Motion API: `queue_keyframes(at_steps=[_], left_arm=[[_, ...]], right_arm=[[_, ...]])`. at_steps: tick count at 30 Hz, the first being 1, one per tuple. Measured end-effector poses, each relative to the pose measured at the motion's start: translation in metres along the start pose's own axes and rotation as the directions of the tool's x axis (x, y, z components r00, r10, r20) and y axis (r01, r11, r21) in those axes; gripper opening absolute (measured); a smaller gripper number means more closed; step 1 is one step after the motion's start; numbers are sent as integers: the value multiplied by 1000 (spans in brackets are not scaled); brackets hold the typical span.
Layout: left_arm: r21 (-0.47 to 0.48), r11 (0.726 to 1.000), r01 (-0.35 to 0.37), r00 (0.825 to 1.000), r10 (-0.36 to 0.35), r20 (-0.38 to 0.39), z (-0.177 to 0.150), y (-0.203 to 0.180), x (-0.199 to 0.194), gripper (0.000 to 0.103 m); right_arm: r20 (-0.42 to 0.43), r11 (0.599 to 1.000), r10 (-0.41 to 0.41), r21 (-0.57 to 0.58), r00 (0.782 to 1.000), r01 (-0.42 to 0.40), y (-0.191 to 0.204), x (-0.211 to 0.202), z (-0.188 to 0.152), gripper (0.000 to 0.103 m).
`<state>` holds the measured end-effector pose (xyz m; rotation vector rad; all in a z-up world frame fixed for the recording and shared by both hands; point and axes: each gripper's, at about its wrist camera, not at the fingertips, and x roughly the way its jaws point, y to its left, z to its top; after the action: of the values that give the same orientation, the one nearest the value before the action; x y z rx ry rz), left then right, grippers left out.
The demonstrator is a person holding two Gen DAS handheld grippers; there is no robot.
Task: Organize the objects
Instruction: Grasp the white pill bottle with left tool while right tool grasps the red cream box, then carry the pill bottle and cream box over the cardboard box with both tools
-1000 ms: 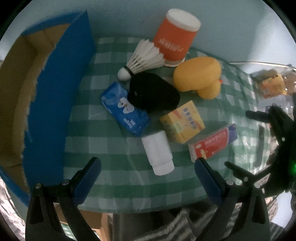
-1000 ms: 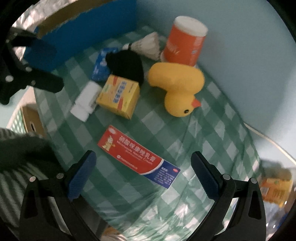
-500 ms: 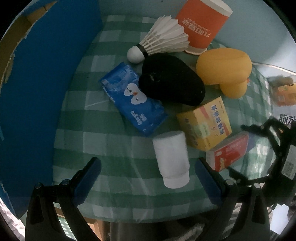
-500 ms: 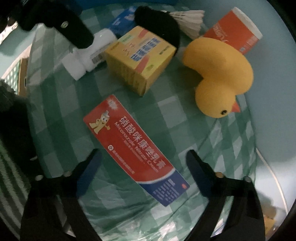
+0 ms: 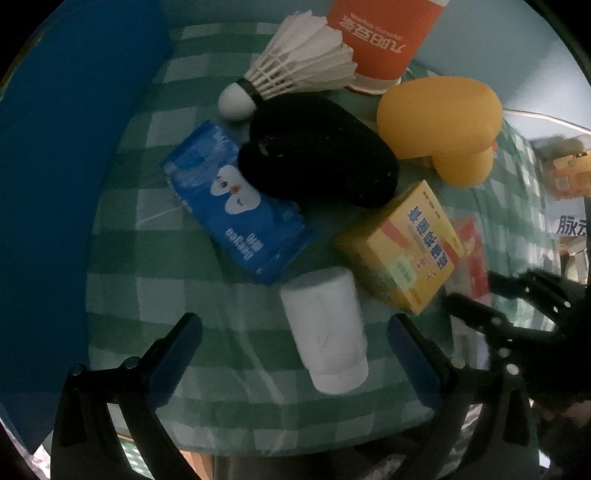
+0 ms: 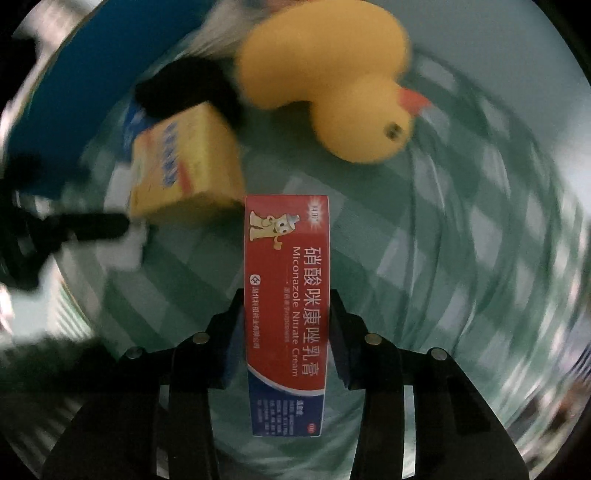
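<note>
My right gripper (image 6: 286, 332) is shut on a red and blue cream box (image 6: 286, 280), gripped at its long sides. Ahead of it are a yellow box (image 6: 184, 166), a yellow rubber duck (image 6: 332, 81) and a black pouch (image 6: 184, 88). My left gripper (image 5: 295, 343) is open, with a white bottle (image 5: 325, 339) lying between its fingers. Beyond it lie a blue tissue pack (image 5: 236, 199), the black pouch (image 5: 317, 151), the yellow box (image 5: 406, 247), a shuttlecock (image 5: 295, 70), an orange cup (image 5: 380, 33) and the duck (image 5: 443, 118).
A blue-walled cardboard box (image 5: 74, 166) stands at the left of the green checked tablecloth (image 5: 155, 280). The right gripper shows in the left wrist view (image 5: 517, 332) at the right table edge. Packaged goods (image 5: 569, 173) sit off the table at far right.
My right gripper has closed in and shut on the red cream box; the view is blurred by motion. My left gripper has moved closer, bringing the white bottle between its fingers.
</note>
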<state>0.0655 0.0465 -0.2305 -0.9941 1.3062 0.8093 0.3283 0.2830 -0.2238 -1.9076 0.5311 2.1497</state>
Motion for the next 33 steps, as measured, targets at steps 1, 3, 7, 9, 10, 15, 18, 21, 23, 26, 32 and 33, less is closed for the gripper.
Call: queue_keyframes(at_steps=[1,3,7,9,10,15,18,21,23,26,32,33], left_arm=[[0,1000,-8,1000,8,0,2,0,2,97],[-2,1000,-15,1000,15,-10,4,0,6,90],[-5,999,-36,999,36,-18,10,-1,13,87],[8,999,-47,999,47,-11,13,-3,13,87],[6,998,-55,998,55,-11,14,-4,14,87],[40,989,-139,990,139,12,17,-7,14,79],[77,985,-153,988,151,38,16,-9,10,62],[101,985,-138,990,133,52,14,-6,6,45],[108,986,-129,991,123,58,14,-2,4,40],[116,987,-109,993,102,59,12,7,2,40],[111,991,-73,995,66,68,6,29,-8,40],[108,992,-68,996,61,72,6,32,-10,40]], right_arm=[[5,998,26,52,1000,-27,-5,-1,1,41],[27,987,58,147,998,-61,-12,-1,2,41],[49,981,48,187,998,-56,-12,-2,8,41],[49,981,2,194,999,-12,-7,-2,14,41],[48,982,-15,191,999,6,-4,-2,17,41],[78,979,-122,175,989,106,19,2,36,46],[89,975,-185,140,979,172,33,5,45,47],[108,972,-221,108,969,210,45,7,55,42],[113,973,-214,116,970,201,48,7,63,41],[114,976,-186,136,976,170,49,6,77,41],[155,978,-106,196,982,74,46,-6,110,41],[163,978,-93,200,982,59,47,-9,117,41]])
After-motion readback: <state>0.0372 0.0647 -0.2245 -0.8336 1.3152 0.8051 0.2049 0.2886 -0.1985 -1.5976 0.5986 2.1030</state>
